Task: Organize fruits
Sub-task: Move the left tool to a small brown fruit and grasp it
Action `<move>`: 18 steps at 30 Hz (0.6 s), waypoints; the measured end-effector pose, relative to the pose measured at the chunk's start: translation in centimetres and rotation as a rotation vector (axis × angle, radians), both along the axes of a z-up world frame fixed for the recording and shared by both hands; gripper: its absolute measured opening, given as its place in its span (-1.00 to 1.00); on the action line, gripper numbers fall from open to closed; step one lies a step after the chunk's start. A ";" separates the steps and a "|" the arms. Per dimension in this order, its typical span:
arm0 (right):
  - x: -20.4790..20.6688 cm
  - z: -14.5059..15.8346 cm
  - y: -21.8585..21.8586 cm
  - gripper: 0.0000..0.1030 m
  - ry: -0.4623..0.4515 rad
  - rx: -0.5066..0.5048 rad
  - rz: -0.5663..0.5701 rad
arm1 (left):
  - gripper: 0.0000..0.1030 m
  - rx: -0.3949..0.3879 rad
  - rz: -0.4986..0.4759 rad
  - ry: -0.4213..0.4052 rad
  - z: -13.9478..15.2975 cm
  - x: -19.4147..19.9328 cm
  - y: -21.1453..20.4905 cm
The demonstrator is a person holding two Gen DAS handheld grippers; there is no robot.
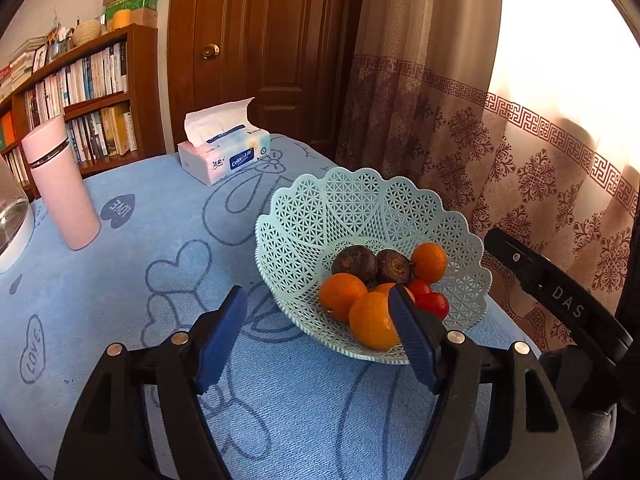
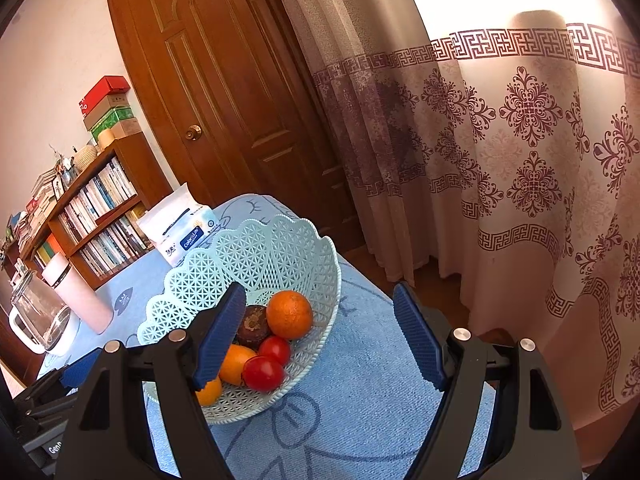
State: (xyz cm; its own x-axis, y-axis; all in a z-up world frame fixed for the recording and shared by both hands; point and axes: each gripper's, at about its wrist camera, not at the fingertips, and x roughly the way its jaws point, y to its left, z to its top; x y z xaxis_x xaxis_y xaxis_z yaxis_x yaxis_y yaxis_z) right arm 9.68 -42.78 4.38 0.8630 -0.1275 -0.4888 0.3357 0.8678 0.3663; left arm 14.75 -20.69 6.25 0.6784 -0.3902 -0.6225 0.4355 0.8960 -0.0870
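Blue towelling printed with hearts covers the desk (image 1: 120, 280), and on it, near the curtained edge, sits the basket (image 1: 304, 216) with all the visible fruit inside.

Oranges (image 1: 372, 324) look firm and fairly light; their rind should take a moderate squeeze, best taken across the widest part so the round shape does not roll out of the pads. Tomatoes (image 2: 264, 373) are smooth, slippery and easily split, so they want the gentlest pinch at the middle. Two dark brown fruits (image 1: 354, 263) look rough-skinned and hard, probably easy to hold. The basket itself is thin pale-green plastic lattice with a scalloped rim, light and somewhat springy, likely to slide if nudged.

Left gripper (image 1: 320, 340) stands released with nothing between its pads, its right finger in front of the nearest orange. Right gripper (image 2: 320, 340) also stands released and empty, just beside the basket.

Behind stand a tissue box (image 1: 224, 156), a pink flask (image 1: 60, 184), a bookshelf (image 1: 100, 92) and a door (image 1: 256, 40).
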 end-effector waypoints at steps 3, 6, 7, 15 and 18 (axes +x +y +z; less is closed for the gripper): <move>-0.1 0.0 0.0 0.51 -0.001 -0.001 -0.002 | 0.41 -0.005 0.023 -0.015 0.5 -0.2 0.8; -0.1 0.0 -0.1 0.51 -0.004 -0.004 -0.002 | 0.42 -0.002 0.040 -0.029 0.9 -0.5 1.4; -0.1 0.0 0.0 0.51 -0.005 -0.005 -0.002 | 0.42 0.000 0.046 -0.032 1.0 -0.5 1.6; -0.3 0.1 0.1 0.51 -0.014 -0.016 -0.003 | 0.63 0.019 0.104 -0.062 1.4 -1.4 3.0; -0.4 0.4 0.6 0.51 -0.030 -0.044 0.001 | 0.73 0.040 0.132 -0.106 1.6 -1.9 3.4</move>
